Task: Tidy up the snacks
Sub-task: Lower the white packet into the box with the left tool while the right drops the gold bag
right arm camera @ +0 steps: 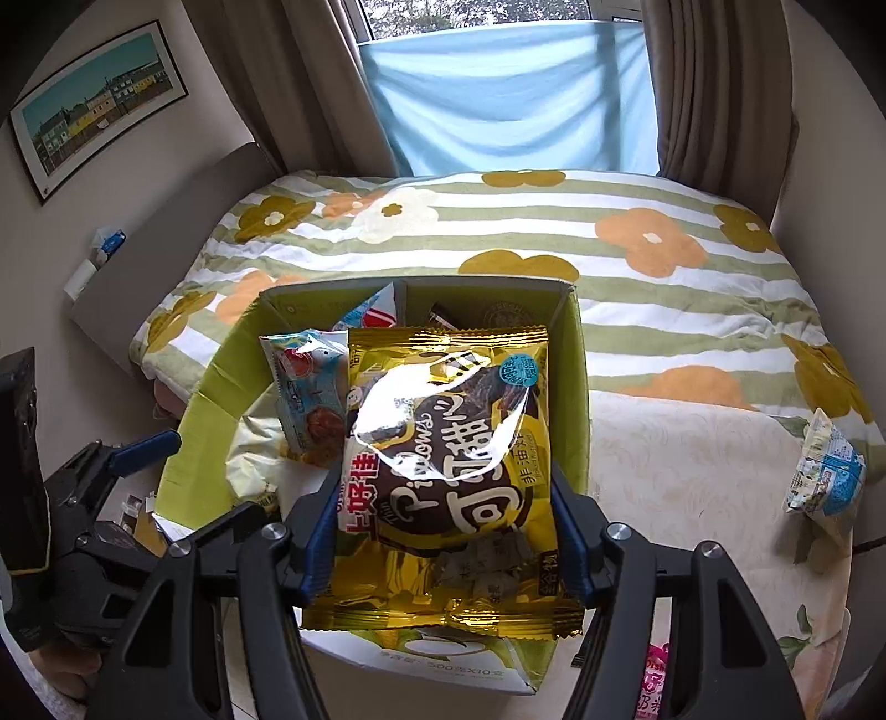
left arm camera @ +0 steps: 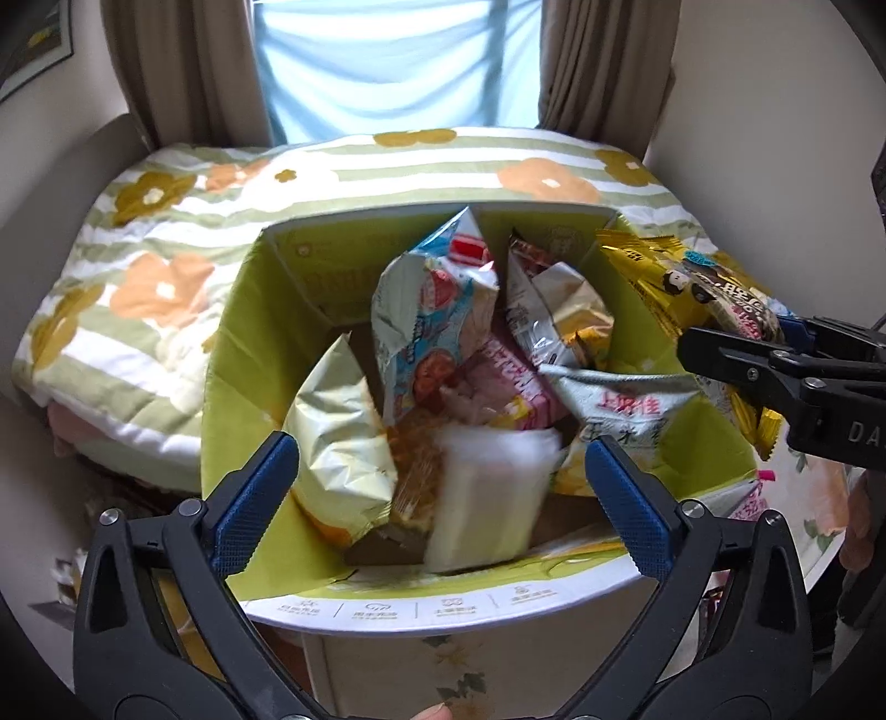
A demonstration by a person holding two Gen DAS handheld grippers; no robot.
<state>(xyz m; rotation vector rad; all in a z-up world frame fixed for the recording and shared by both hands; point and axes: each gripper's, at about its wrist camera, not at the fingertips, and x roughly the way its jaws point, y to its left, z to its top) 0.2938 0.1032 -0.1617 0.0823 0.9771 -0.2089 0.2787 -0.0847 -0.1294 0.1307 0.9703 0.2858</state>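
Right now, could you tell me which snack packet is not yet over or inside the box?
The small white-and-blue packet lying alone on the table, right of the box; the others are inside, or held above.

We face a bed (right arm camera: 637,277) covered by a quilt with pale green and white stripes and large orange, mustard and white flowers. Behind it a window (right arm camera: 476,16) lets in soft daylight, with tree leaves visible through the glass at the top. A light blue cloth (right arm camera: 515,105) hangs across the lower window, and brown curtains (right arm camera: 714,83) frame it on both sides. The walls are plain cream. On the left wall (right arm camera: 183,160) hangs a black-framed picture (right arm camera: 94,108) of colourful houses under a blue sky. A beige headboard (right arm camera: 166,243) stands along the bed's left side.
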